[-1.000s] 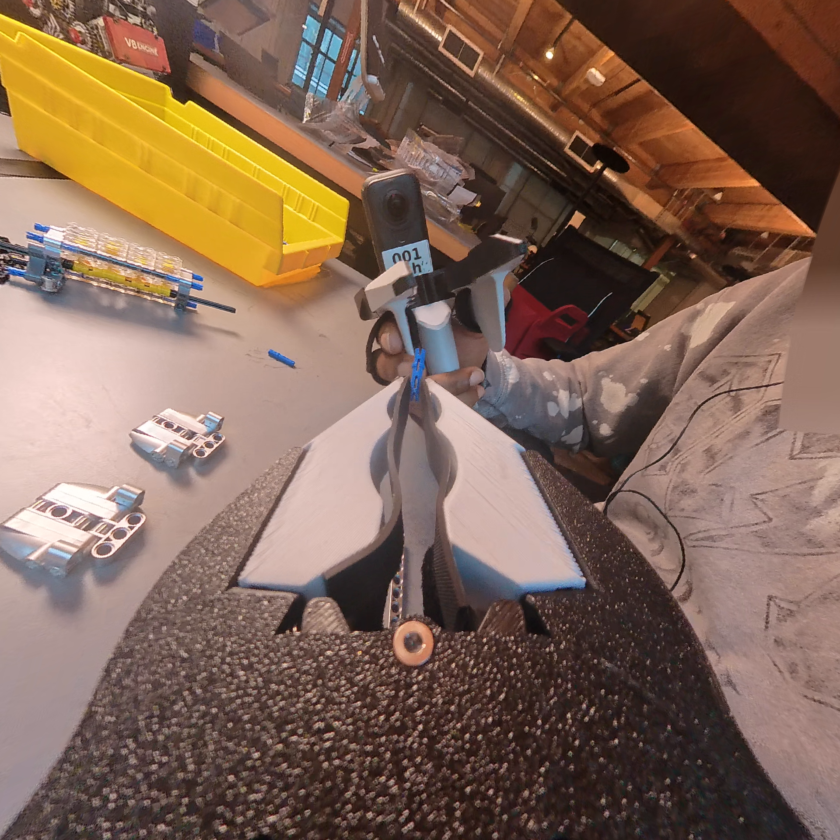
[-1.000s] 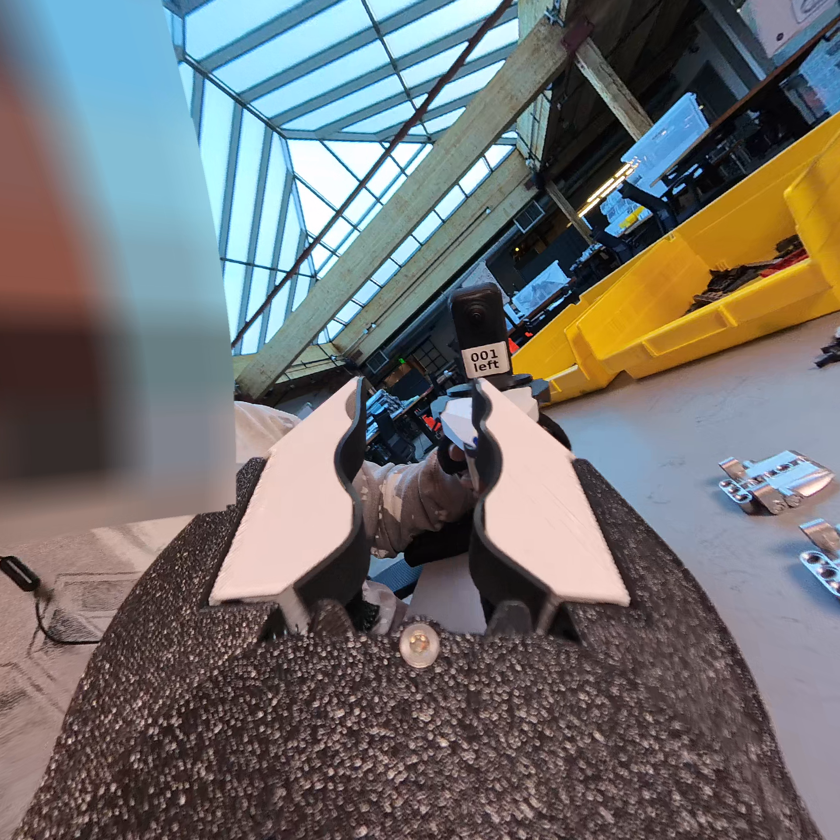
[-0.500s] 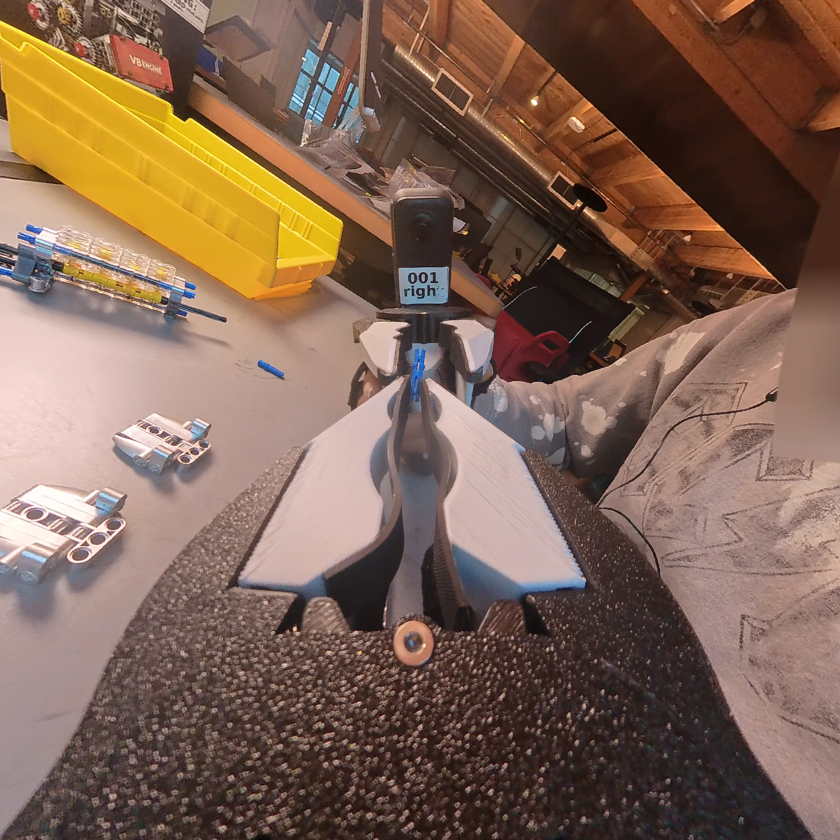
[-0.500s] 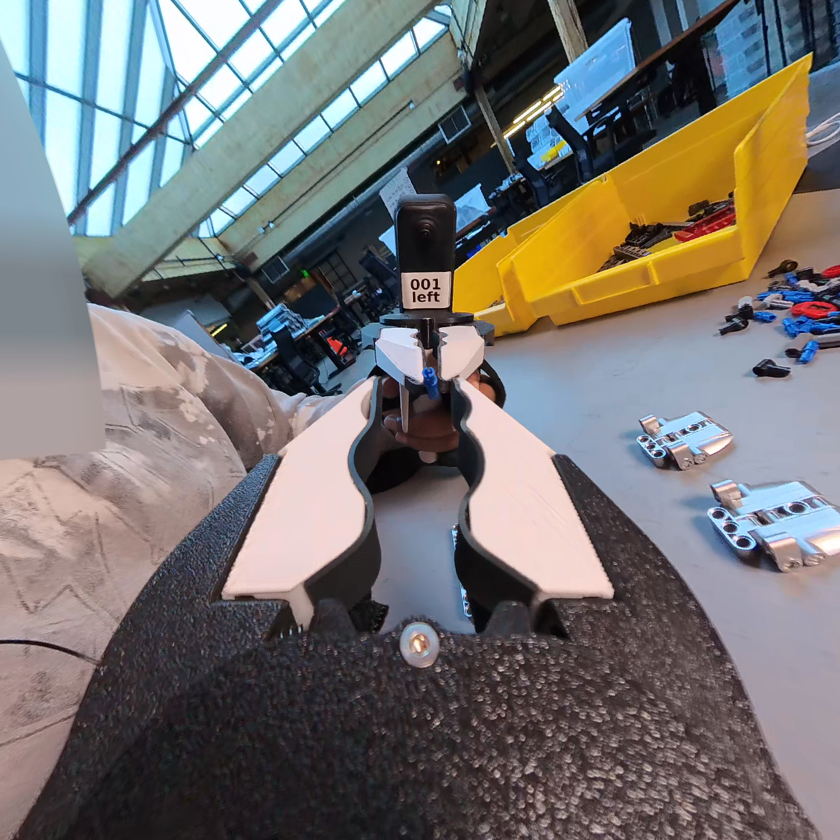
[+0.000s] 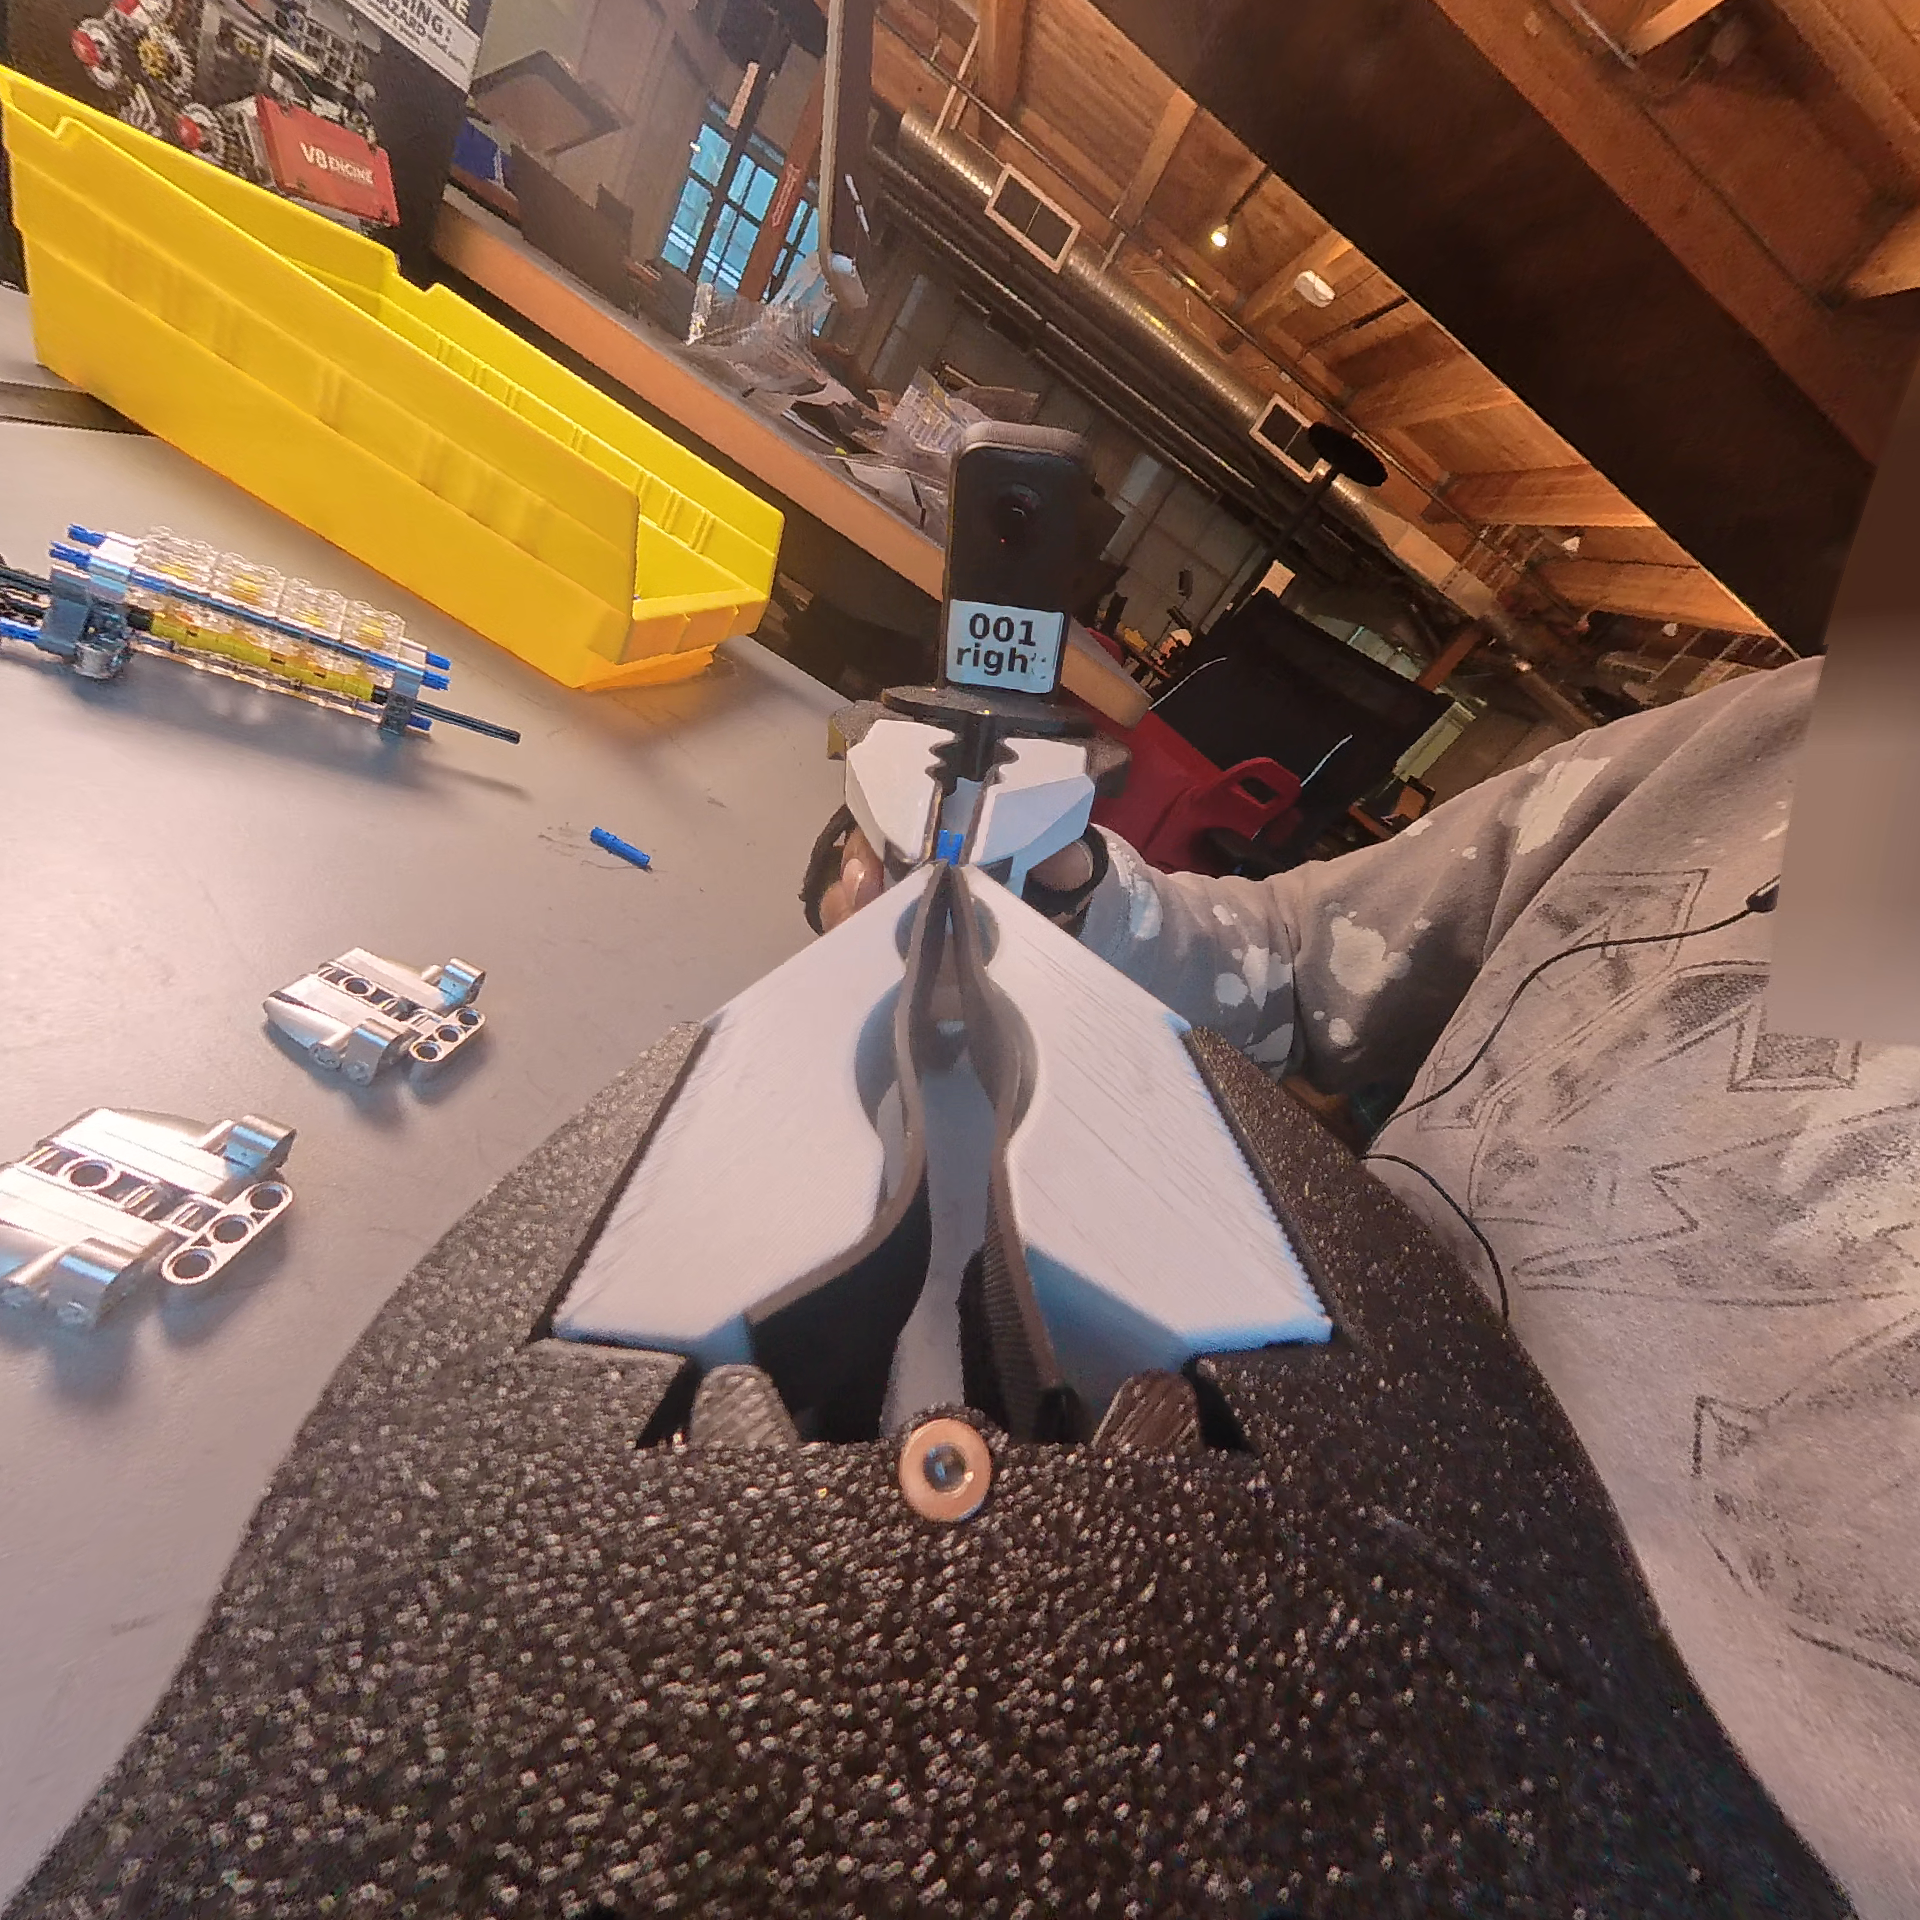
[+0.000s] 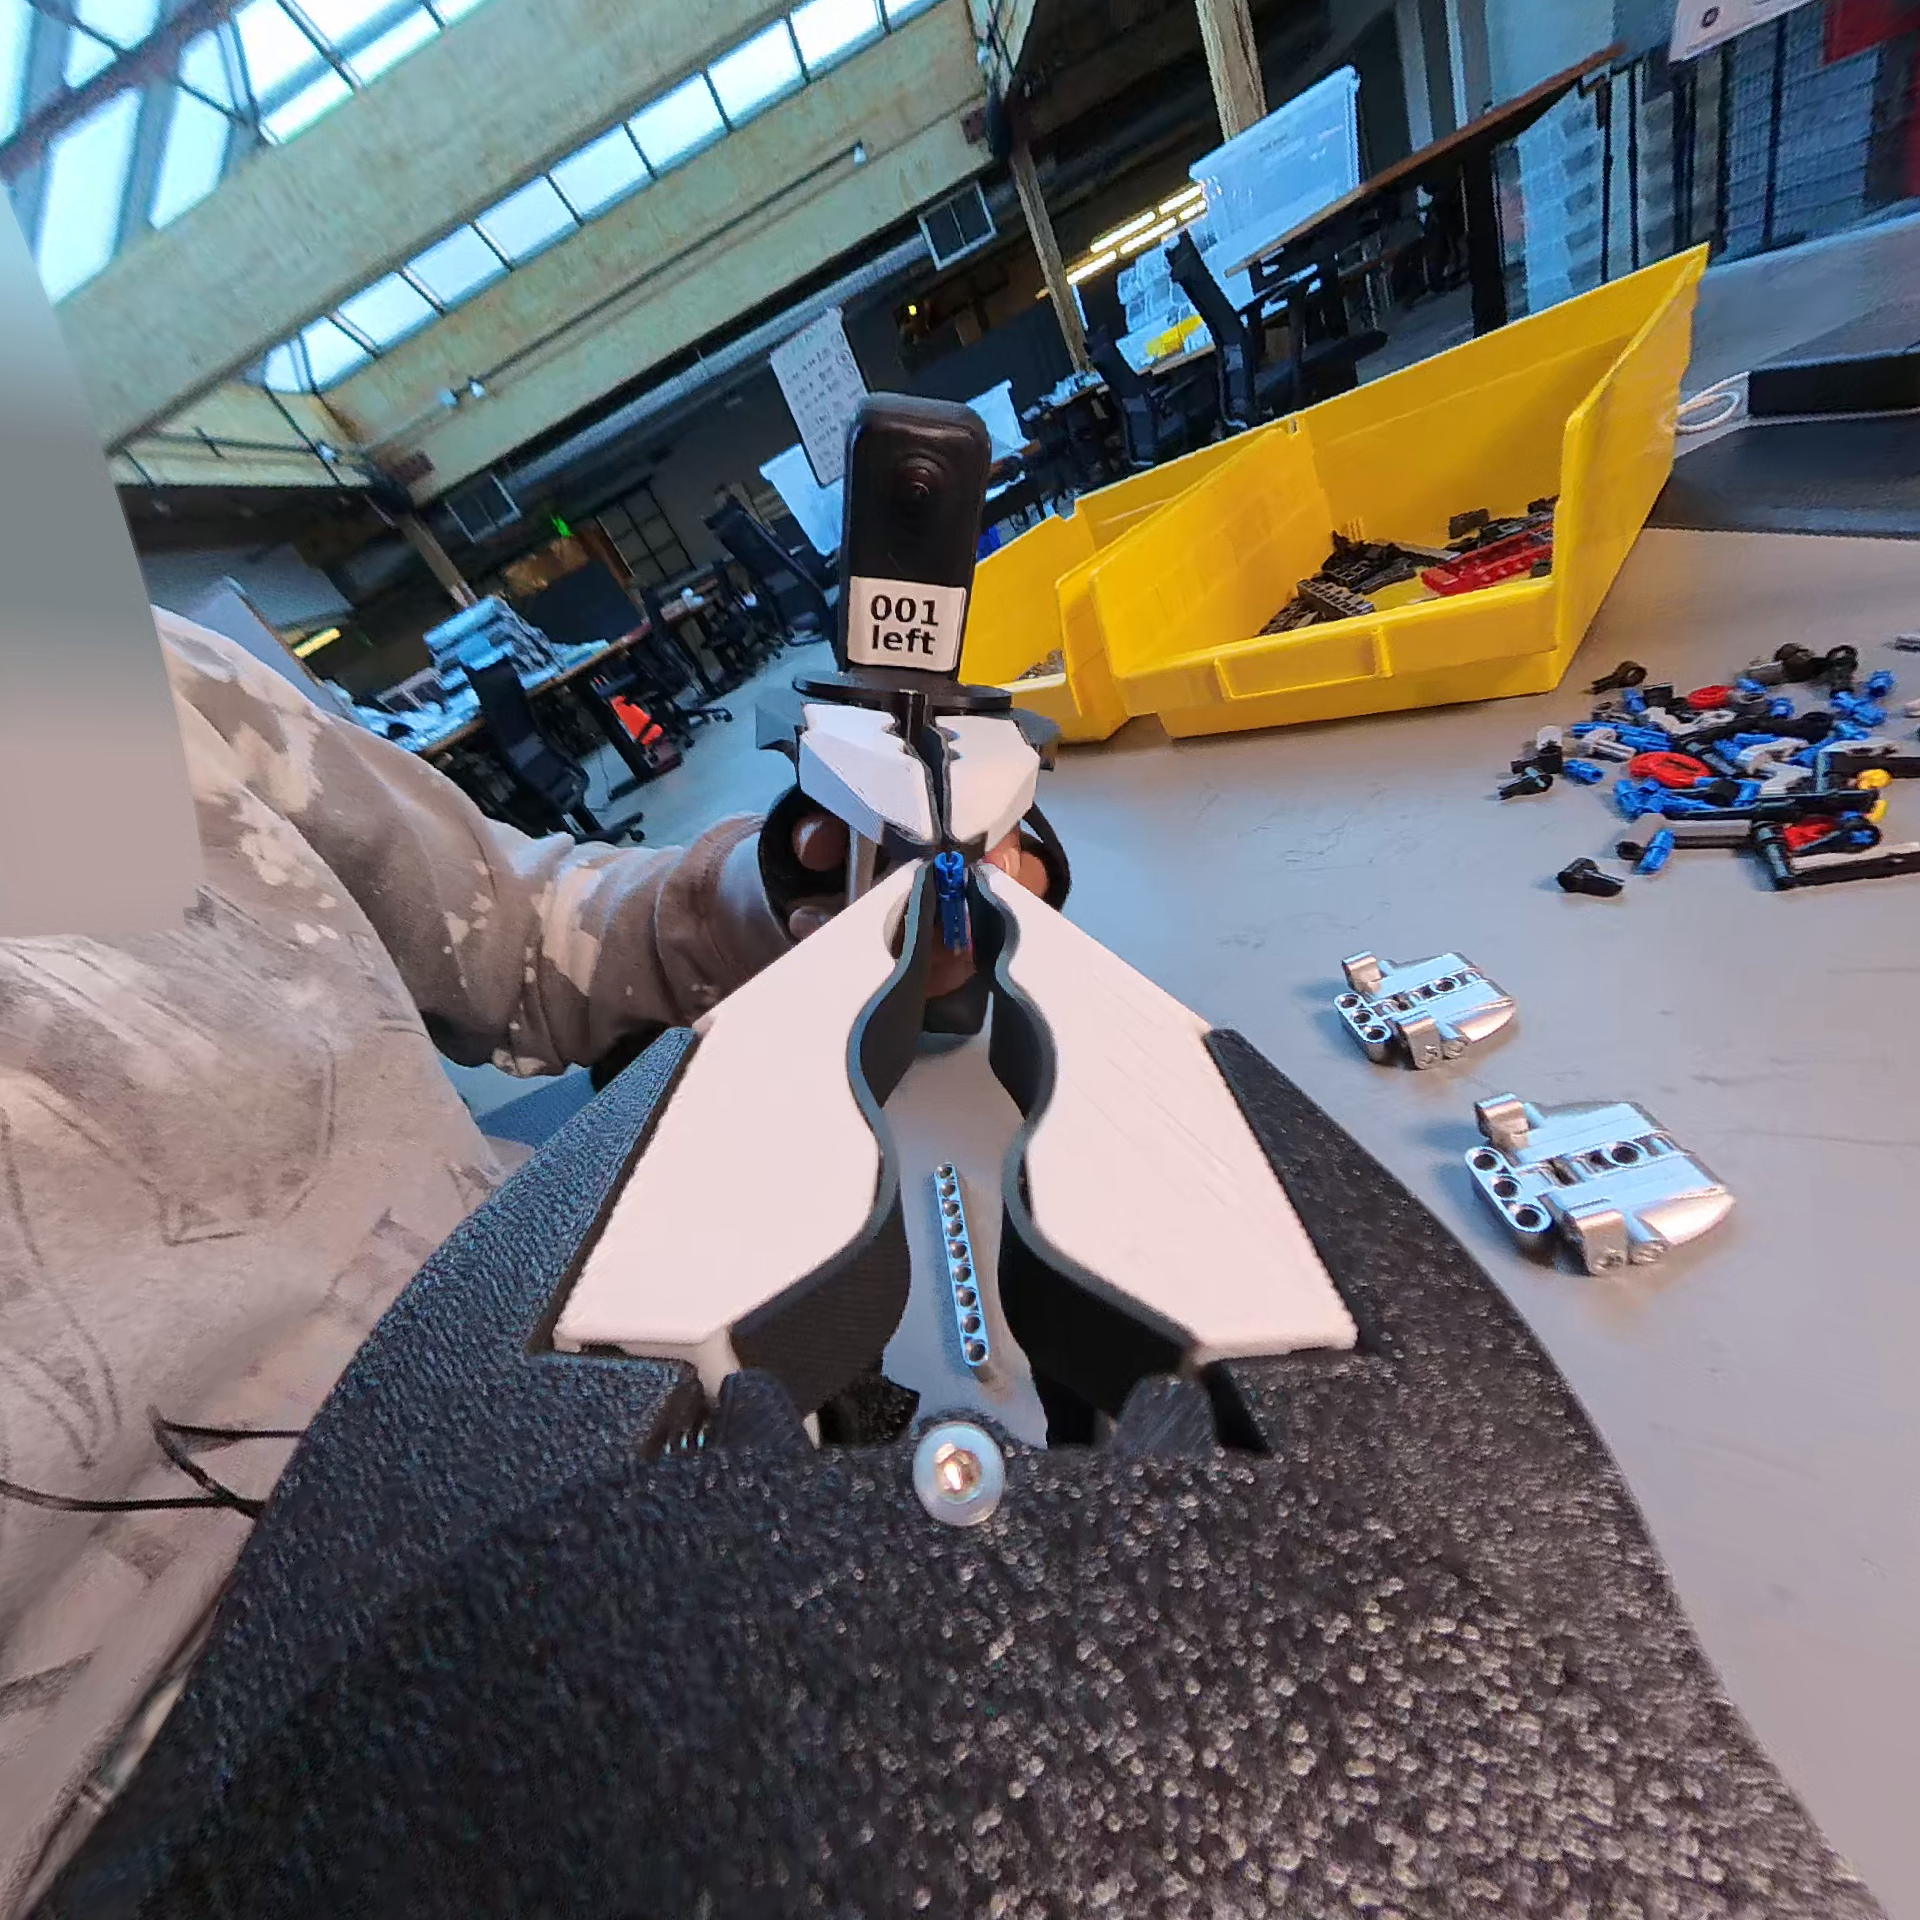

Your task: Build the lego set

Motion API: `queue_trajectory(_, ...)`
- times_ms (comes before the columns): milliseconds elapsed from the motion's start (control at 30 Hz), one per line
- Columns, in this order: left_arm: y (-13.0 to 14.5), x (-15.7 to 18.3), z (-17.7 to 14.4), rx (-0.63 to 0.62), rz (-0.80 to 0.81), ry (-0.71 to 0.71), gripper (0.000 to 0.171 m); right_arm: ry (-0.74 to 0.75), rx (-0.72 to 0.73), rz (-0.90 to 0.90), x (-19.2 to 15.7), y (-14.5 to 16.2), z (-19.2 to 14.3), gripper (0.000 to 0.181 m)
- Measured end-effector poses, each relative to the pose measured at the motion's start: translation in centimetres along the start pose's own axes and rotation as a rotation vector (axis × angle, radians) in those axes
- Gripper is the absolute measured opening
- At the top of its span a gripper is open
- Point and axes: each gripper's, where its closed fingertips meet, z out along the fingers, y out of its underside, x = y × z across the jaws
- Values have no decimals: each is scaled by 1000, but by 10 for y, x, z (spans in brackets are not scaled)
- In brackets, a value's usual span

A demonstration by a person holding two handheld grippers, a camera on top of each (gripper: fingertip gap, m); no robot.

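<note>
Matt grey table (image 6: 1299,904) with a smooth finish, glossy yellow plastic bins (image 6: 1351,582), shiny chrome-look toy panels (image 6: 1600,1184), small blue plastic pin (image 6: 951,894), rough pebbled black gripper housing (image 5: 935,1662), ridged white plastic fingers (image 5: 769,1174), paint-speckled grey cloth sleeve (image 5: 1299,935), wood ceiling beams (image 5: 1558,135)

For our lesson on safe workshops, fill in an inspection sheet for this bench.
Surface: grey table, dry, no spills.
Job's things: blue pin, held in the air between both grippers.
Clutter: two silver panels, holed beam, parts pile, loose pin, part-built assembly, yellow bins holding parts.
Grippers: left gripper and right gripper face each other tip to tip, both shut on the pin.
Cables: thin black wire across the person's sweatshirt; nothing seen on the table.
Surroundings: open workshop, with desks, chairs, a skylight and a timber ceiling.
</note>
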Motion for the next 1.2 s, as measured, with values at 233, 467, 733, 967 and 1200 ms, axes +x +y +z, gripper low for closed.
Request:
queue_trajectory(233, 2, -7, -2, -13, 59, -65, 0, -14, 19, 1, -2, -3, -1, 5)
queue_trajectory(467, 9, -2, 6, -45, 76, -47, 15, -67, 101, 76, -6, -14, -4, 4)
queue_trajectory(733, 7, 6, 6, -39, 105, -26, 2, -75, 76, 47, -8, -9, -2, 5)
queue_trajectory(967, 9, 7, 2, -67, 172, -57, 2, -47, -59, -103, -8, 8, -2, 5)
queue_trajectory(1200, 16, 5, 2, -110, 189, -65, 1, 43, -199, -348, -5, 25, -3, 4)
